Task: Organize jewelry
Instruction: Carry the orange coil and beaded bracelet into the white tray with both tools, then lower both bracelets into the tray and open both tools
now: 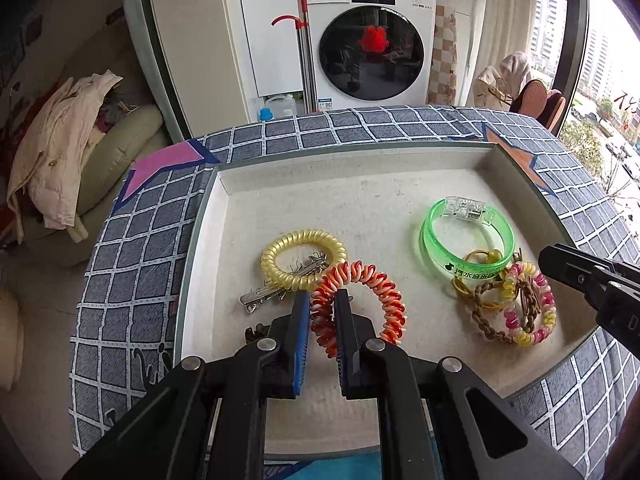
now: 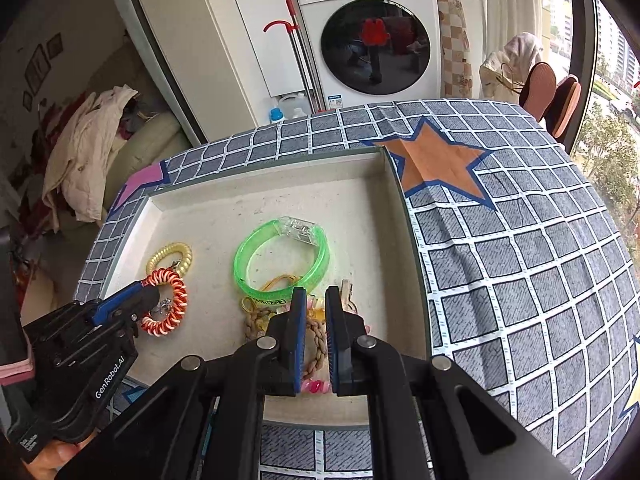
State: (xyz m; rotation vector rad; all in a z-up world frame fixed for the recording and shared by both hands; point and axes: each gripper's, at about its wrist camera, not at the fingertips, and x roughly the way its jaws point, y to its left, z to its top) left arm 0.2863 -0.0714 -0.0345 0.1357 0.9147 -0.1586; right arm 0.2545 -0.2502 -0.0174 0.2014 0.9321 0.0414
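Note:
A shallow white tray (image 1: 320, 196) on the checked cloth holds jewelry. My left gripper (image 1: 322, 300) is shut on the red, orange and white coil bracelet (image 1: 380, 300), its fingers pinching the near left of the loop; it also shows in the right wrist view (image 2: 170, 300). A yellow coil bracelet (image 1: 304, 258) and silver hair clips (image 1: 264, 298) lie just behind. My right gripper (image 2: 316, 300) has its jaws narrowly apart over a pile of a pink and yellow coil (image 2: 316, 386), a brown braid (image 2: 318, 344) and a green bangle (image 2: 280, 256); whether it grips is unclear.
The tray's right wall (image 2: 404, 220) borders an orange star (image 2: 436, 160) on the tablecloth. A washing machine (image 1: 368, 40), a red-handled mop (image 1: 302, 40) and a sofa with clothes (image 1: 68, 152) stand beyond the table. A small dark clip (image 1: 254, 334) lies near the tray's front left.

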